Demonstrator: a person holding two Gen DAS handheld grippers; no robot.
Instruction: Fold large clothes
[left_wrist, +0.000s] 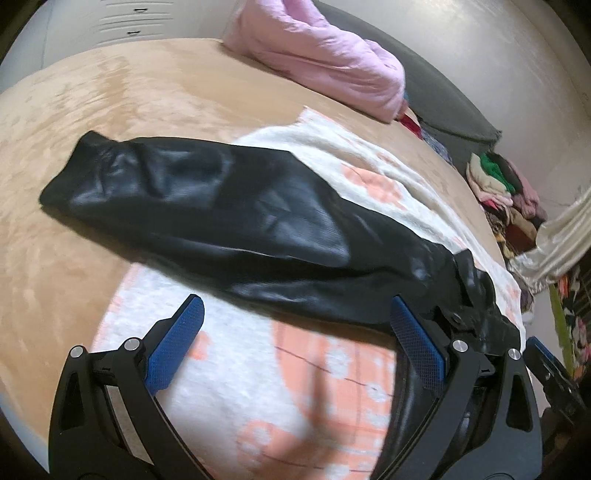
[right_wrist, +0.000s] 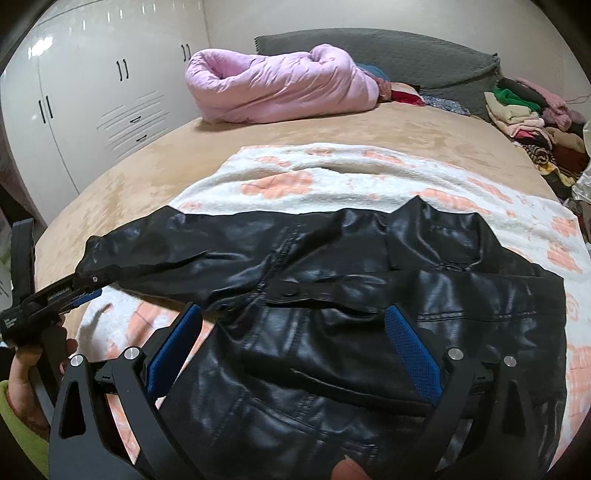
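In the left wrist view the left gripper (left_wrist: 295, 339) hangs with fingers wide just short of the black leather jacket (left_wrist: 207, 218) on the white-and-peach towel (left_wrist: 258, 387), so it should grip the sleeve hem squarely, while in the right wrist view the right gripper (right_wrist: 291, 347), fingers also wide, hovers over the glossy, creased jacket body.

Near left bed surface: bare tan bedspread (right_wrist: 122, 173), open to a gripper beside the black leather jacket (right_wrist: 369, 295).
Far edge: pink quilt (right_wrist: 273, 92) and grey headboard cushion (right_wrist: 406, 51) block the way.
Right side: heap of mixed clothes (right_wrist: 524, 114) crowds the bed's edge.
Between jacket and quilt: the flowered white blanket (right_wrist: 332, 173) lies flat, passable.
Left flank: white wardrobe (right_wrist: 92, 92) stands beyond the bed.
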